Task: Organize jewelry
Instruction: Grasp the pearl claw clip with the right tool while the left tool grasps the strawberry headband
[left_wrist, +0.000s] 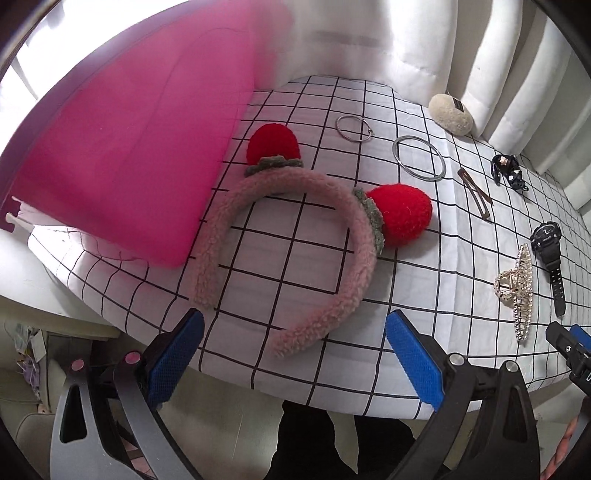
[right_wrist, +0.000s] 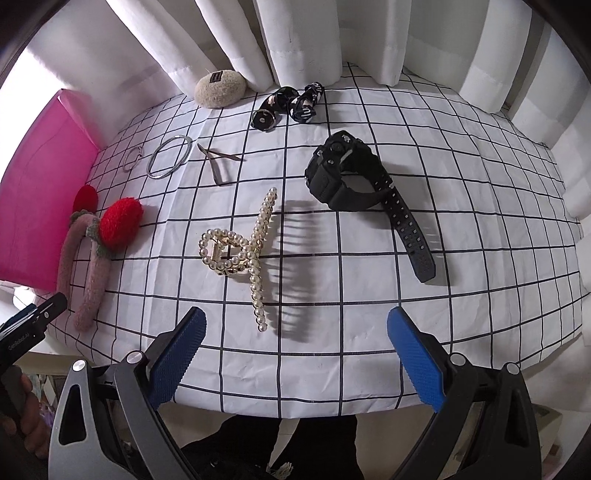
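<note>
A pink fuzzy headband (left_wrist: 295, 251) with two red pompoms lies on the checked cloth just ahead of my open, empty left gripper (left_wrist: 293, 354); it also shows in the right wrist view (right_wrist: 92, 251). A pearl claw clip (right_wrist: 243, 243) lies just ahead of my open, empty right gripper (right_wrist: 293, 350); it also shows in the left wrist view (left_wrist: 515, 288). A black watch (right_wrist: 354, 181) lies beyond it to the right. Two metal bangles (left_wrist: 419, 158) (left_wrist: 354, 128), a flat hair clip (left_wrist: 474, 194), a black patterned clip (right_wrist: 288, 105) and a beige fuzzy clip (right_wrist: 220, 88) lie farther back.
A pink box (left_wrist: 129, 147) stands at the left of the cloth, beside the headband. White curtains (right_wrist: 295, 37) hang behind the table. The table's front edge (right_wrist: 295, 406) runs just under both grippers. The right gripper's tip shows at the right edge of the left wrist view (left_wrist: 570, 350).
</note>
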